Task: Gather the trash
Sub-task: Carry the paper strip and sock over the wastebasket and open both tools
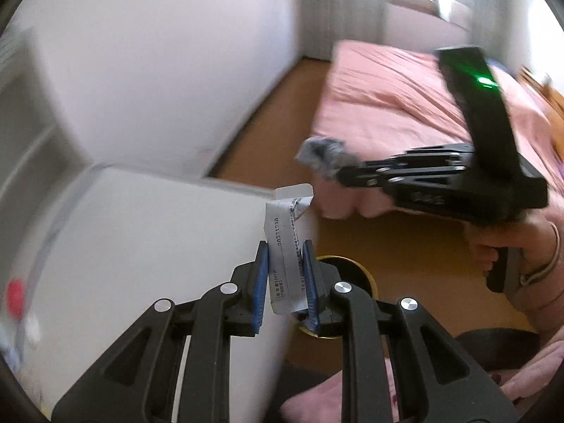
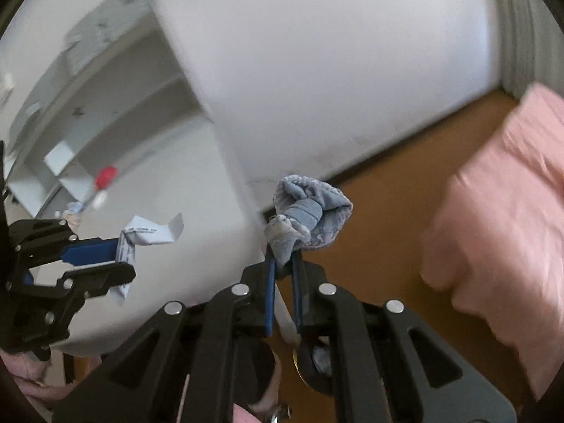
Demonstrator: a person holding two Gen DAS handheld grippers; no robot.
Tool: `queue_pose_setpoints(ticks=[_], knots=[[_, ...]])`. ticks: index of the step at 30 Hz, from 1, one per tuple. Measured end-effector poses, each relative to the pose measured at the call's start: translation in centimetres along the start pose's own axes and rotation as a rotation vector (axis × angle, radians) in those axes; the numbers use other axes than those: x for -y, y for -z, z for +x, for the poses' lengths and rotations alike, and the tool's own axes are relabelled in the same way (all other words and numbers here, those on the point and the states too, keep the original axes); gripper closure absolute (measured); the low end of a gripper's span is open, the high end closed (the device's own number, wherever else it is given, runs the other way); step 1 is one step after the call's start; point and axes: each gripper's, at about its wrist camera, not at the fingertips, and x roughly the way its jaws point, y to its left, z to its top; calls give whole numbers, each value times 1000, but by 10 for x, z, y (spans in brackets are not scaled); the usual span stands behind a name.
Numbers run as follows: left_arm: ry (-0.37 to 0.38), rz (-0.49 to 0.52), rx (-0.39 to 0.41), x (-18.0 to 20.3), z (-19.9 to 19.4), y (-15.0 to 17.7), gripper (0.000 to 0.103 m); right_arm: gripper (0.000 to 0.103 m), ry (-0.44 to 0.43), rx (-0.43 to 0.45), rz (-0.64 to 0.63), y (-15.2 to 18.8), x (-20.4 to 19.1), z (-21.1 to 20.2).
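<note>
My left gripper (image 1: 286, 259) is shut on a crumpled white paper wrapper (image 1: 287, 243) with printed text, held upright over the edge of a white table (image 1: 148, 239). The wrapper also shows in the right wrist view (image 2: 148, 234). My right gripper (image 2: 283, 259) is shut on a bunched grey-blue cloth (image 2: 310, 216), held above the floor beside the table's corner. In the left wrist view the right gripper (image 1: 338, 172) holds the cloth (image 1: 322, 155) in front of the bed. A black bin with a gold rim (image 1: 352, 275) sits on the floor, partly hidden behind my left fingers.
A bed with a pink sheet (image 1: 398, 105) stands to the right on the brown floor (image 1: 278, 112). White walls and a white shelf unit (image 2: 116, 112) lie behind. A red-capped object (image 2: 105, 175) and small items lie on the table. Pink fabric (image 1: 317, 402) lies low.
</note>
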Motion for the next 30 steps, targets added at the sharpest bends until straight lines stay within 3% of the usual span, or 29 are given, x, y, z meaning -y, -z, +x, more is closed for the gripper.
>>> queue_pose_setpoints(ticks=[5,11,15,22,24,25,26,27,28,30], knots=[[100,53,-83,51,55,-2,84,94,-4,-145,80,46,52,29],[141,75,-243,88,137,31,85,94,-16,-323,200,97,103,88],[128,61,-355,94,190,58,85,94,-18,-398,256,116,109,119],[127,41,-409,88,212,66,84,94,-30,-443,286,127,114,134],[120,21,-398,87,208,71,74,92,-44,-439,313,127,117,135],[123,9,-396,88,206,71,47,88,-44,-436,327,126,119,135],[122,-2,-377,88,205,71,22,67,-43,-424,342,125,124,134],[117,0,-353,89,202,71,19,26,-33,-416,351,124,126,133],[113,12,-325,90,199,71,18,13,-23,-393,365,122,129,128],[104,46,-312,95,197,69,16,10,-34,-379,374,119,133,123]])
